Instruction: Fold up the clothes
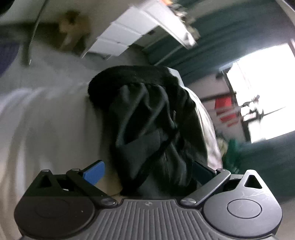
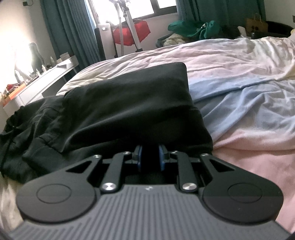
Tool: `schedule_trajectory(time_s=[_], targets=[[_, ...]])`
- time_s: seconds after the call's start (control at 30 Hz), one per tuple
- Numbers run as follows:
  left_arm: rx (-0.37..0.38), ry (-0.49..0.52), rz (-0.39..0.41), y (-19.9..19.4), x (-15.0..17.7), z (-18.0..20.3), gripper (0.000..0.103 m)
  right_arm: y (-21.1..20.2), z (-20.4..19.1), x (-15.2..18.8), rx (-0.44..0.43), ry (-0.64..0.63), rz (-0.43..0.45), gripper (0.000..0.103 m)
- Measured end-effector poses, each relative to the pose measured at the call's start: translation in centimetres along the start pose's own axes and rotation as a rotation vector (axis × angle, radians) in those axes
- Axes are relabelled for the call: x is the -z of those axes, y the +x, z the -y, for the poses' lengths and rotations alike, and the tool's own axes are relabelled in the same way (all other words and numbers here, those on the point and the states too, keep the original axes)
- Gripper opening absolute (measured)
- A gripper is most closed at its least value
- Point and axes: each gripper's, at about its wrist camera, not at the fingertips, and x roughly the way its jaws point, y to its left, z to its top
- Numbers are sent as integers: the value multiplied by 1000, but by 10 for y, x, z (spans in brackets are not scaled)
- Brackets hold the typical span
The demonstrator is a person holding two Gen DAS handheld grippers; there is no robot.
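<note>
The black garment lies on the bed, filling the centre and left of the right wrist view, with a flat folded part on top and a looser, crumpled part trailing to the lower left. Its near edge drapes over the tips of the right gripper; the blue-padded fingers stand close together with dark cloth between them, pinching the garment's edge.

In the left wrist view, which is blurred and tilted, the garment shows as a bunched black mass in the centre of the frame, reaching down to the left gripper. Its fingers are spread wide: one blue pad shows at lower left, clear of the cloth, while the other is hidden behind the garment at lower right.

Beyond the bed, at upper left of the right wrist view, stands a white table with small items, green curtains and a bright window.
</note>
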Motion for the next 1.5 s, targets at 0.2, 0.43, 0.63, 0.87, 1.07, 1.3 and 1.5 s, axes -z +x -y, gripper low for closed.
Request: schedule_trajectory(time_s=[0.2,0.43,0.63,0.87,1.07,1.3,1.5], targets=[[8,-179,48,32,-22,-25,92,0,-11,1,25,-52,3,23],[-36,-55,178,44,-39,-11,59,-1,-6,-3,10,3,-3,23],[80,214,298,23,-21,33,21,-23,-5,-11,68,38,163,24],[60,384,390,7,15,67,4,4,-3,-5,55,31,63,19],[65,607,529,-22,61,135,2,22,3,1,60,52,-20,19],[245,813,588,-37,173,247,2,-11,50,-14,77,381,33,20],[325,1055,477,12,308,290,2,-49,118,-15,227,646,155,23]])
